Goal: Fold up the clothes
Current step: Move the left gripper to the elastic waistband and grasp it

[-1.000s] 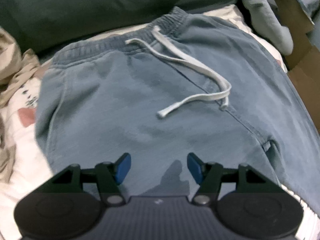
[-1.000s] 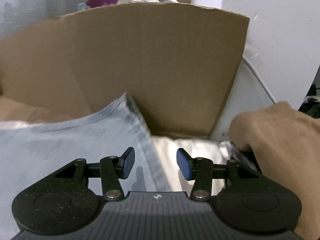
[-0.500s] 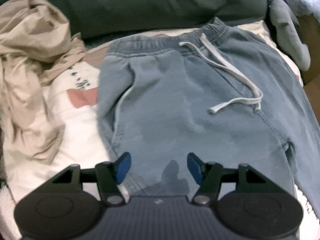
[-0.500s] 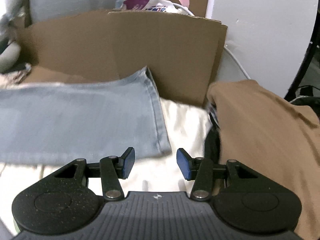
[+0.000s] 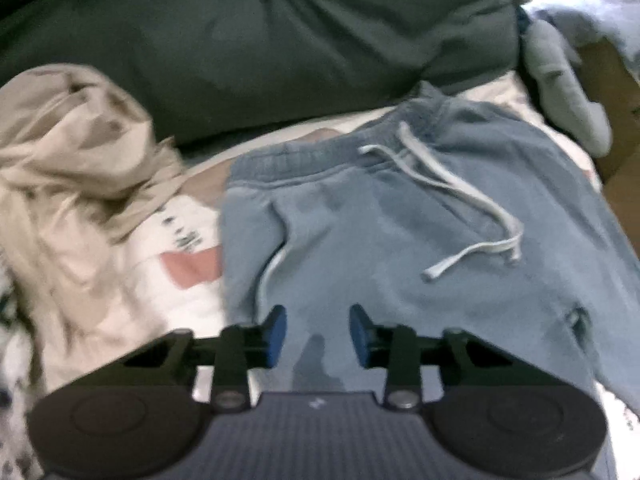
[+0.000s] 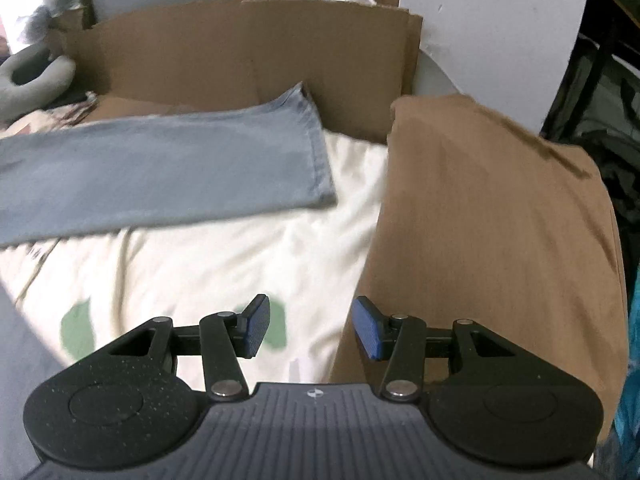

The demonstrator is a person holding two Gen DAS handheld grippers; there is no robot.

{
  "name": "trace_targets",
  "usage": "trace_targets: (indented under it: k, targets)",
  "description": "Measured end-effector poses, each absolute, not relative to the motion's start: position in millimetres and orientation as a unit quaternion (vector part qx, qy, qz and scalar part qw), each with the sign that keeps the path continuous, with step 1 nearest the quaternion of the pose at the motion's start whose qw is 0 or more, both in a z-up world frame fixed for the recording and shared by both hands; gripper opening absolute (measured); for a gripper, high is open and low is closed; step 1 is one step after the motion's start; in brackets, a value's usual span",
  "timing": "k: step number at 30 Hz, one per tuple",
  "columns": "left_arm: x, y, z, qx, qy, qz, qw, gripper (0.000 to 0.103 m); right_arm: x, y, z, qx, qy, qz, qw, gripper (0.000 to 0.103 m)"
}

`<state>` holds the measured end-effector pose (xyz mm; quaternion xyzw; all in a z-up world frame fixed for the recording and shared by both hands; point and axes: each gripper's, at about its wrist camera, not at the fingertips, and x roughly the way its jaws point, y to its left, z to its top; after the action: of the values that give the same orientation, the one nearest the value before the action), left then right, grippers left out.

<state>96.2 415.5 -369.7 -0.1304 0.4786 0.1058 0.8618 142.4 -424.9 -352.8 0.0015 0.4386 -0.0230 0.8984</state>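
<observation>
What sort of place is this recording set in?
Probably a bedroom, with clothes laid out on a bed: a dark pillow at the head, a printed sheet under the blue sweatpants, and a cardboard box alongside.

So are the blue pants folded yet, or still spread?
Spread. The blue pants lie flat, waistband and drawstring exposed; the leg runs out straight to its hem.
</observation>
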Motion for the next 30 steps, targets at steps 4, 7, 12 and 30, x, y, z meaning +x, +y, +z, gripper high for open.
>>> trace_targets:
  k: [4,7,12,30]
  targets:
    - [112.6,406.8,-381.0,-0.130,0.489,0.087,0.858,0.033,115.2,-422.0,-355.1,0.012,0.456,-0.018,0.890,0.053]
    - [122.2,399.6,-393.9,-0.135,0.496,0.082,0.854,0.033,95.7,-416.9,-358.5,0.012,0.467,-0.017,0.884,0.053]
    - [143.3,392.1,-414.7,-0.127,0.513,0.081,0.845,0.033,68.2,-405.7,-370.6,0.013,0.496,-0.015,0.868,0.053]
    - [209.9,416.9,-423.1,-0.055,0.569,0.192,0.798,0.021,11.8,-377.3,-420.5,0.087,0.567,-0.035,0.819,0.053]
